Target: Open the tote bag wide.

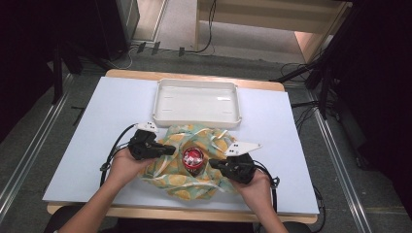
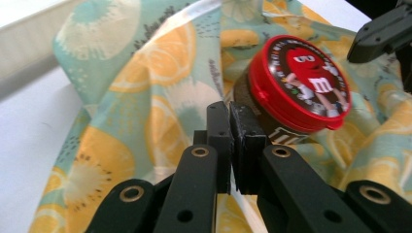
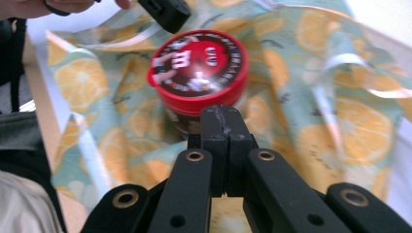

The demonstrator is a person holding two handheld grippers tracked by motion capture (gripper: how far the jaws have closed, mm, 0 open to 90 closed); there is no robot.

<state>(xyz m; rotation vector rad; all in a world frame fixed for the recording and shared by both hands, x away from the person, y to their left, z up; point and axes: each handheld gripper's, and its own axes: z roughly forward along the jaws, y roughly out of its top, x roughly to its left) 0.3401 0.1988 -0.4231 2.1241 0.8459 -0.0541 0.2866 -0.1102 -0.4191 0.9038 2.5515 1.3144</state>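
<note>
Both jaw pairs pressed together, left gripper [image 2: 232, 145] and right gripper [image 3: 224, 141] pinching soft, crumpled citrus-print cloth [image 1: 177, 167] around round red-lidded jar [image 1: 193, 158].

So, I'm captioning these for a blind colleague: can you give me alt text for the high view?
Two hands hold black claws, left claw and right claw, shut on a crumpled orange-print teal cloth either side of a red-lidded candy jar. A shallow white plastic tray sits beyond it on the white table.
</note>
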